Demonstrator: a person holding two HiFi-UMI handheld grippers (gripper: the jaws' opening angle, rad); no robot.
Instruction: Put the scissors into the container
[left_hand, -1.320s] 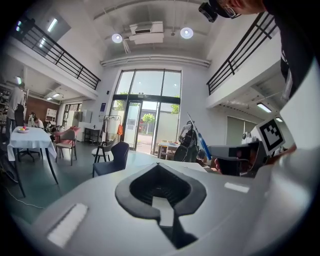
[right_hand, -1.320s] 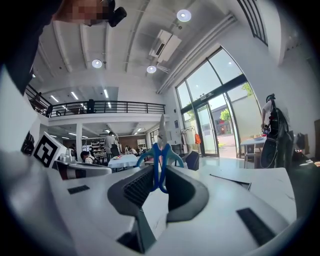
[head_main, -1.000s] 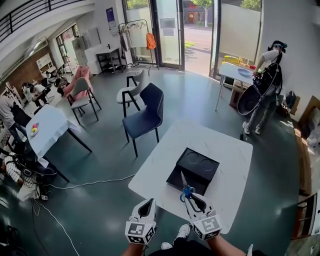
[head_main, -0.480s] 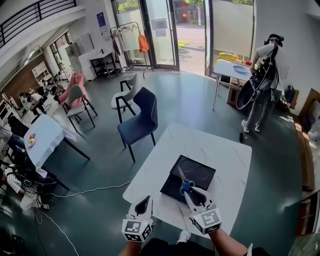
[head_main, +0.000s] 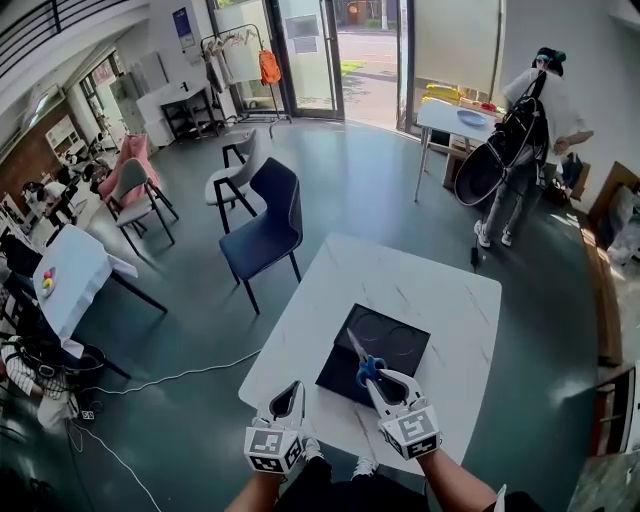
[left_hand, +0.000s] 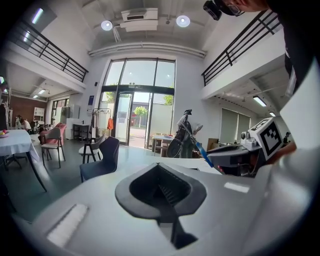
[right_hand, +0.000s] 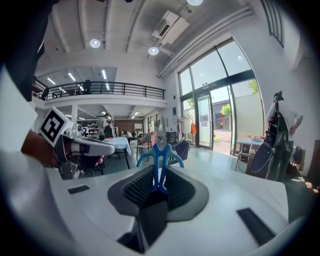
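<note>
One pair of blue-handled, silver-bladed scissors (head_main: 364, 361)

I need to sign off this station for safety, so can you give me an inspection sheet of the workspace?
Surface: white table, bare apart from the container.
Job's things: black container sits on the table. Blue-handled scissors are held over its near side with the blades pointing away, not yet in it.
Clutter: nothing seen on the table.
Tools: right tool shut on the scissors' handle. Left tool shut, empty, at the table's near edge.
Cables: white cable on the floor left of the table.
Surroundings: dark blue chair beyond the table. A person stands at a far table by the glass doors.
</note>
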